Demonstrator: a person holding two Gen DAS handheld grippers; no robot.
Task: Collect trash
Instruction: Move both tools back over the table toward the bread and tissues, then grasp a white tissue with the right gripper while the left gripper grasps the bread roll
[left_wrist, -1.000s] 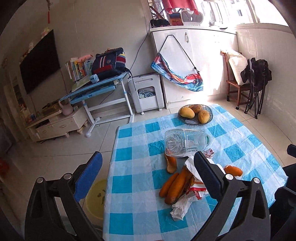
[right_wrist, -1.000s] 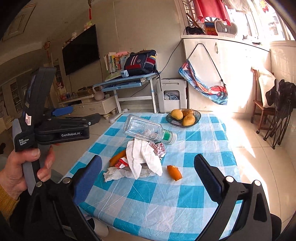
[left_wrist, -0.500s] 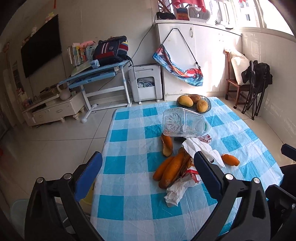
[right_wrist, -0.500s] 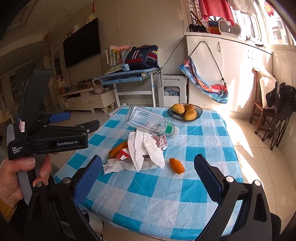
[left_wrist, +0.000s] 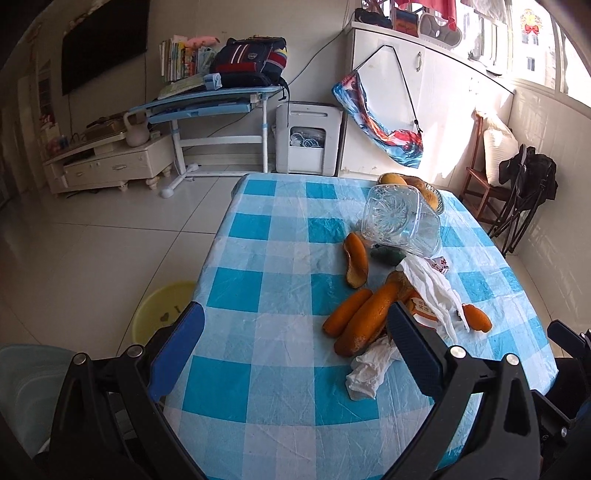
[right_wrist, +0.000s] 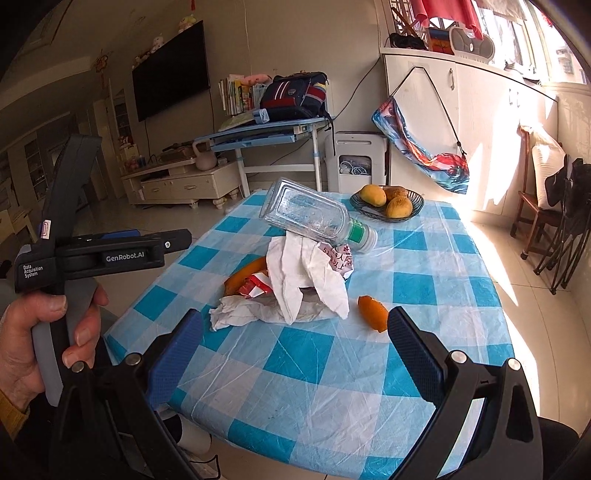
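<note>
Left gripper (left_wrist: 291, 328) and right gripper (right_wrist: 293, 332): jaws wide, holding nothing, both above the blue-checked counter (right_wrist: 424, 291). Trash pile mid-counter: clear plastic bottle (right_wrist: 314, 218) on its side atop crumpled white tissues (right_wrist: 306, 280), orange peels (left_wrist: 354, 314) beside.

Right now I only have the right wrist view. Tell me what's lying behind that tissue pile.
Observer: Several long orange peels lie against the tissue, on its left side.
Operator: Find me somewhere to drop them.
Observer: A yellow basin sits on the floor beside the table's left edge.
Operator: Check the left gripper's fingers.
Observer: The left gripper is open and empty, over the table's near end.
</note>
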